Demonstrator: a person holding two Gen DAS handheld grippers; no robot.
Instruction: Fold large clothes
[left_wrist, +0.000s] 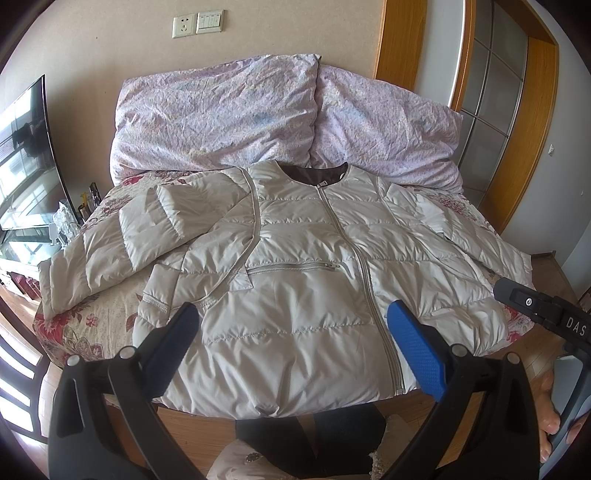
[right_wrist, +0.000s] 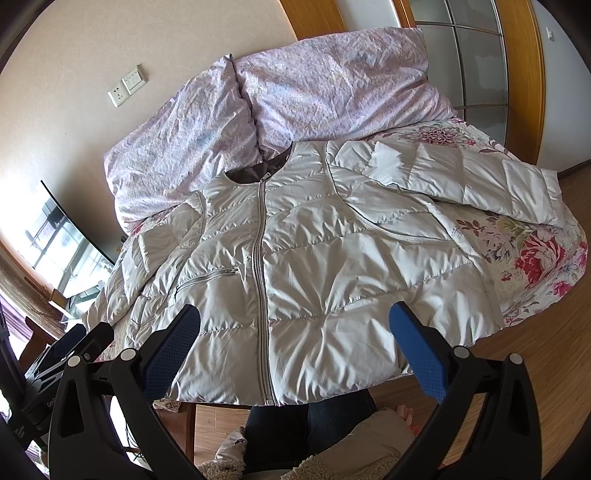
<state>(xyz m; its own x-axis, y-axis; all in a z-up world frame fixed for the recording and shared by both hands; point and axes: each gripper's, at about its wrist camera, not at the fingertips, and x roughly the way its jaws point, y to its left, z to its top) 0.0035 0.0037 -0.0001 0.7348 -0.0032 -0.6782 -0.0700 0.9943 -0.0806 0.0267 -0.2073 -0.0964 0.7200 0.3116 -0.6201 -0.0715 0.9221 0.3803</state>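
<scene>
A large cream quilted zip-up jacket (left_wrist: 295, 280) lies front up on a table with a floral cloth (left_wrist: 96, 325). It also shows in the right wrist view (right_wrist: 317, 266). Its left sleeve (left_wrist: 122, 240) is bent back over itself. Its right sleeve (right_wrist: 461, 177) stretches out to the right. My left gripper (left_wrist: 291, 332) is open and empty, hovering over the jacket's hem left of the zip. My right gripper (right_wrist: 295, 332) is open and empty over the hem right of the zip. The right gripper's body shows at the left wrist view's right edge (left_wrist: 546, 310).
Two lilac pillows (left_wrist: 221, 110) lean on the wall behind the jacket. A television (left_wrist: 26, 155) and glassware (left_wrist: 66, 221) stand at the left. A wooden door frame (left_wrist: 532, 129) is at the right. The person's legs (right_wrist: 295, 424) are below the table's front edge.
</scene>
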